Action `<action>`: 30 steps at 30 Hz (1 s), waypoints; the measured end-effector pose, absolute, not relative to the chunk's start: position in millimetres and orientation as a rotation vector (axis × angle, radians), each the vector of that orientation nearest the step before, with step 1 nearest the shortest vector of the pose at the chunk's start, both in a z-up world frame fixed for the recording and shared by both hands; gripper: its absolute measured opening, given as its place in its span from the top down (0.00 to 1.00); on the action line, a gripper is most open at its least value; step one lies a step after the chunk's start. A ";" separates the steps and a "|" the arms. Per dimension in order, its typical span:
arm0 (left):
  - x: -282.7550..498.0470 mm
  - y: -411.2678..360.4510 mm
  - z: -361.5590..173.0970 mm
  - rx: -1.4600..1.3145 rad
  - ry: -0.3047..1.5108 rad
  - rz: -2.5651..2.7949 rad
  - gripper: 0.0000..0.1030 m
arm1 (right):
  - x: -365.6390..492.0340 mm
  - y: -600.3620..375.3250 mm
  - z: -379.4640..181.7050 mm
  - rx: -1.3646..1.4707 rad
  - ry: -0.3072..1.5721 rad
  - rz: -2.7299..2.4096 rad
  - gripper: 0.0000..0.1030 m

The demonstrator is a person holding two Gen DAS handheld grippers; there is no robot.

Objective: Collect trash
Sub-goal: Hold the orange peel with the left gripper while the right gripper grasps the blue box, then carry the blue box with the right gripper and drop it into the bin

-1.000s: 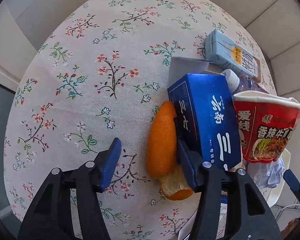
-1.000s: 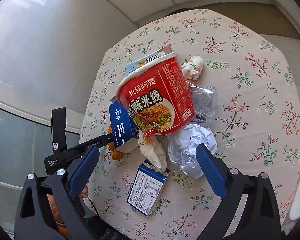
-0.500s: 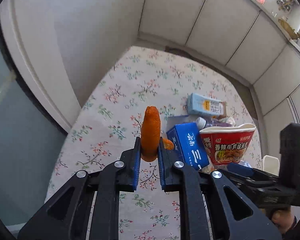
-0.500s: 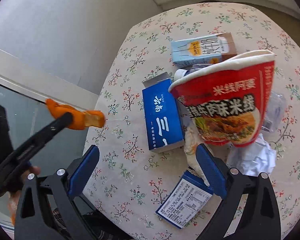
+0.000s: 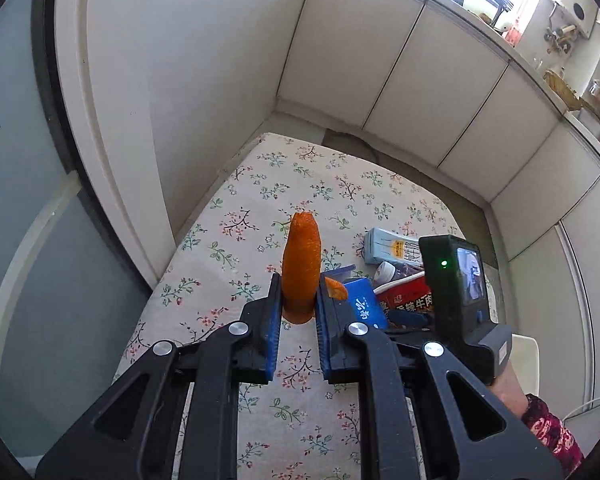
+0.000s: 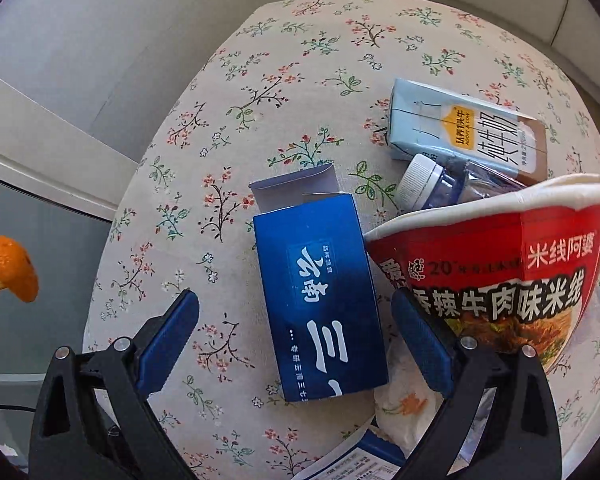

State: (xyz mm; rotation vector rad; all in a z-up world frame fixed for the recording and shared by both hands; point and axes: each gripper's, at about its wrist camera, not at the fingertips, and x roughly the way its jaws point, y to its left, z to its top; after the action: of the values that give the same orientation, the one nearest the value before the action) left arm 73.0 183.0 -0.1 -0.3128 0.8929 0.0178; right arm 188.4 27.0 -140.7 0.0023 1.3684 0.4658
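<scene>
Floral tablecloth (image 6: 284,80) carries the trash; left gripper (image 5: 298,304) pinches an orange peel (image 5: 301,256) aloft, while right gripper (image 6: 296,344) (fingers spread wide) hovers over a blue box (image 6: 320,300).

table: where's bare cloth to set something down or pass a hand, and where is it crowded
The table is bare on its far half, beyond the milk carton, and along the wall-side strip beside the blue box. The crowded part is the cluster: blue box, carton, bottle and noodle cup packed together, with tissue and paper at the near edge.
</scene>
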 end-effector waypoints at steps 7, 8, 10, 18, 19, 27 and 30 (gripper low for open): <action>72.4 190.8 -1.8 -0.333 0.893 0.034 0.85 | 181.9 43.9 -162.3 -0.041 1.418 0.507 0.47; 72.8 191.6 -2.3 -0.335 0.893 0.035 0.85 | 180.4 42.3 -162.5 -0.031 1.410 0.510 0.47; 73.3 192.8 -2.4 -0.338 0.892 0.035 0.85 | 176.6 39.7 -159.2 -0.029 1.388 0.512 0.47; 72.6 191.1 0.1 -0.345 0.879 0.037 0.85 | 167.0 18.3 -108.5 0.045 1.259 0.538 0.47; 72.6 190.8 0.1 -0.347 0.877 0.036 0.85 | 167.1 15.7 -100.6 0.053 1.239 0.539 0.47; 72.5 174.4 5.6 -0.348 0.851 -0.009 0.85 | 163.2 -23.9 -30.7 0.157 1.019 0.489 0.47; 72.7 163.5 7.9 -0.346 0.837 -0.034 0.85 | 154.0 -48.6 -7.3 0.183 0.937 0.447 0.47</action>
State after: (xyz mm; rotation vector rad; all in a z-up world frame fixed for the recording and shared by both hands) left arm 72.7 163.5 7.9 -0.3460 0.8369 -0.0344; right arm 154.0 -48.6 -7.3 0.1834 0.9368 0.4467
